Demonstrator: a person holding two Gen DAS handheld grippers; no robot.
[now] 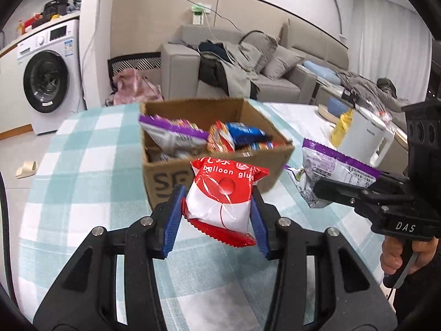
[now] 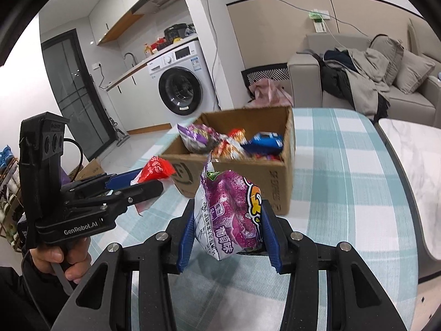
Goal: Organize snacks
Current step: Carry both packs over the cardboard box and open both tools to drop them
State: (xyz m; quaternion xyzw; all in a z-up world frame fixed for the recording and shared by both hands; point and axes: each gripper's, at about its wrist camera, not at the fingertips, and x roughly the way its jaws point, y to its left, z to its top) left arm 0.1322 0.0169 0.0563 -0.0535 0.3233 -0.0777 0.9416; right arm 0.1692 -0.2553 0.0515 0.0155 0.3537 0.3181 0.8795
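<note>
Claws each grip a snack above the checked table [image 1: 82, 171]. Left claw [image 1: 217, 215] pinches a red packet [image 1: 220, 193] reading "balloon glue"; right claw [image 2: 228, 234] clamps a purple bag [image 2: 231, 209]. "GenRobot.AI" marks the left claw's body, near the box [image 2: 248, 176].

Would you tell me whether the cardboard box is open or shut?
Open: the box has no lid over its top, and snack packets show inside from above in both views.

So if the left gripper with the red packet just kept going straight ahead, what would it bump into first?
Probably the near wall of the cardboard box, straight ahead of the left gripper and its red balloon glue packet, though depth is unclear.
</note>
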